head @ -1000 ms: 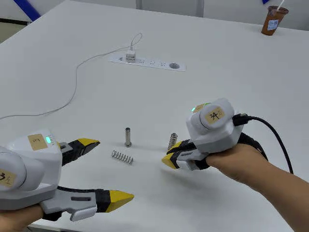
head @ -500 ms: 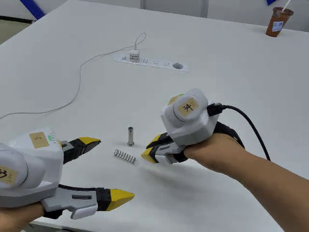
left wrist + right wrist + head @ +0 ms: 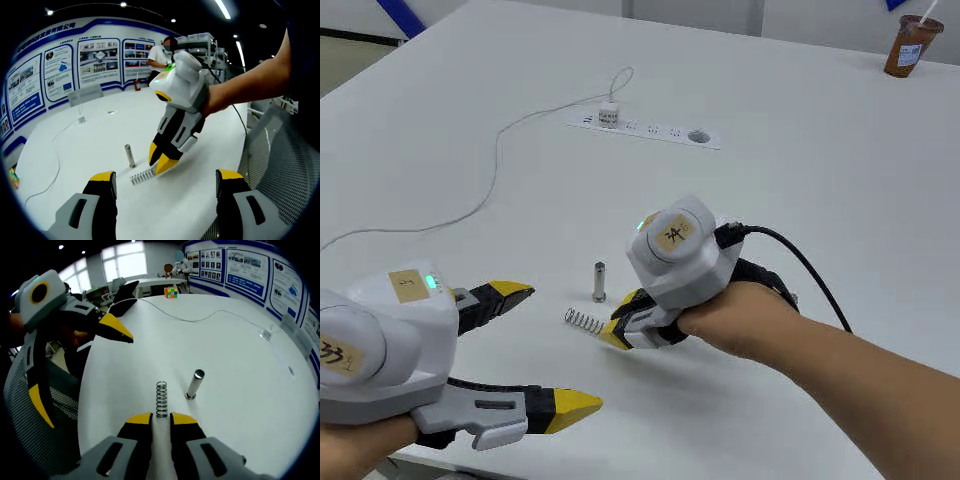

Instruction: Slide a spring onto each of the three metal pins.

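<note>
Looking down at the white worktop (image 3: 800,180), I see one metal pin (image 3: 599,281) standing straight up. A spring (image 3: 582,320) lies flat on its side just beside the pin, on the side nearer to me. It does not touch the pin, and it is not on the pin yet.

My right claw (image 3: 617,335) comes in low from the right of the pin, with its yellow tips down at the worktop. In the right gripper view the two tips are close together with a thin gap between them. One end of the spring lies right in front of that gap. The claw has nothing in its grip. The pin stands just past the spring, a little to one side.

My left claw (image 3: 548,347) is to the left of the pin and closer to me, well apart from it. Its jaws are spread very wide and there is nothing between them. They point toward the pin and the spring.

Far behind the pin a white power strip (image 3: 645,130) lies on the worktop, and a thin white cable (image 3: 490,180) runs from it off to the left. A brown cup (image 3: 908,45) stands far behind the pin, to the right.
</note>
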